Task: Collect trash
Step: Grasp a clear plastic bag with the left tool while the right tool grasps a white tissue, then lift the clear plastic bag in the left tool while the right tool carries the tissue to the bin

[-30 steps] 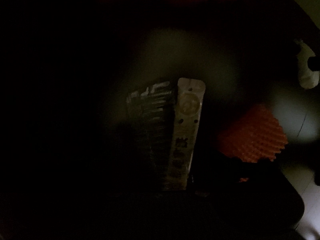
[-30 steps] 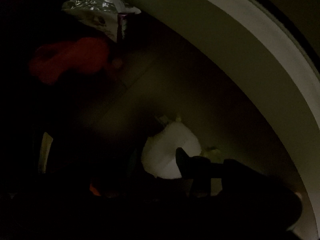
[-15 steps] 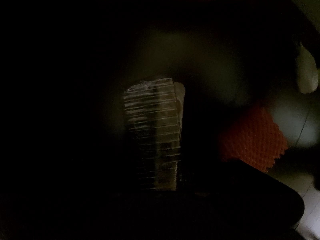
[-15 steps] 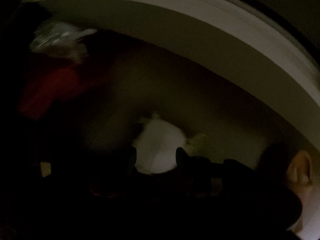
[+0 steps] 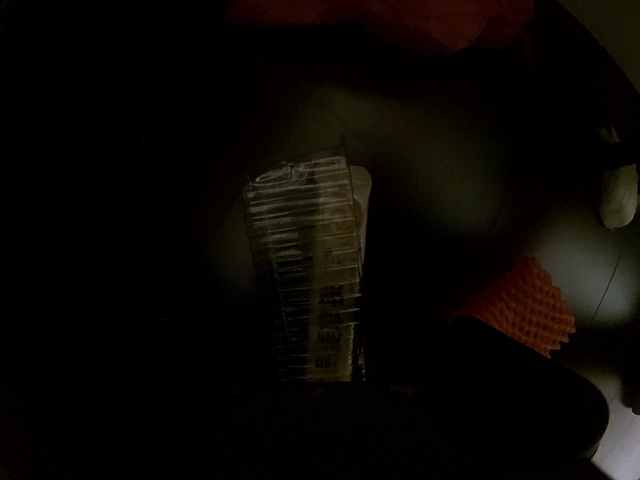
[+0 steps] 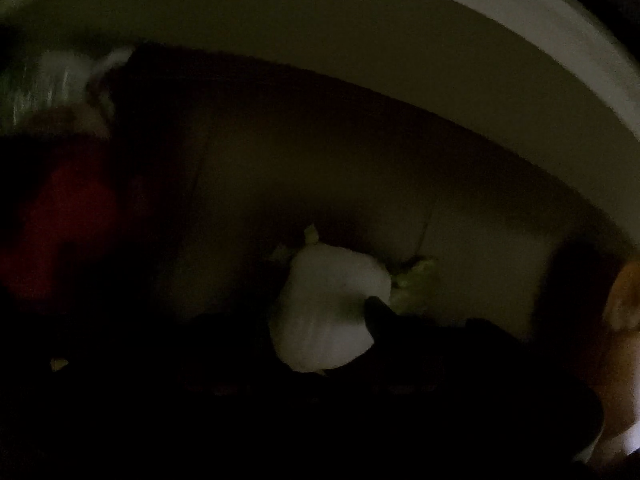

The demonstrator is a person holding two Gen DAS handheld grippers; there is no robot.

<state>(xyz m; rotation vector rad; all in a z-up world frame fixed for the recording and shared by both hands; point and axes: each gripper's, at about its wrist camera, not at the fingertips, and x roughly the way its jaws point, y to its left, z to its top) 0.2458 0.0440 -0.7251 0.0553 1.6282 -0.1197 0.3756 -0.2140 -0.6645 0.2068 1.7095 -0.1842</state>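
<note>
In your left wrist view, the left gripper [image 5: 320, 376] is holding a clear ribbed plastic wrapper [image 5: 304, 264] with a printed white card inside it; the strip is rising straight out of the dark at the bottom of the picture, so its long axis is running along the line of the jaws, pointing away from you. The jaws themselves are lost in shadow, so I cannot tell by sight how far they are closed, though I judge them clamped on the wrapper's near end. To the right and a little farther, an orange dimpled foam piece [image 5: 528, 308] is lying on the pale floor [image 5: 580, 248], and beyond that a white crumpled wad [image 5: 618, 200] is showing at the right edge. In your right wrist view, the right gripper [image 6: 320, 360] is sitting around that same kind of white wad [image 6: 328, 308]: one dark finger [image 6: 380, 312] is touching its right flank, the other finger is hidden, and I cannot tell whether the jaws are squeezing or just bracketing it. A greenish scrap [image 6: 416, 280] is lying just beside the wad, on its far right. Farther off, a curved white rim [image 6: 520, 40] is arching across the top. The wad is lying dead ahead of your right jaws, so your right hand is the nearer one for it.
</note>
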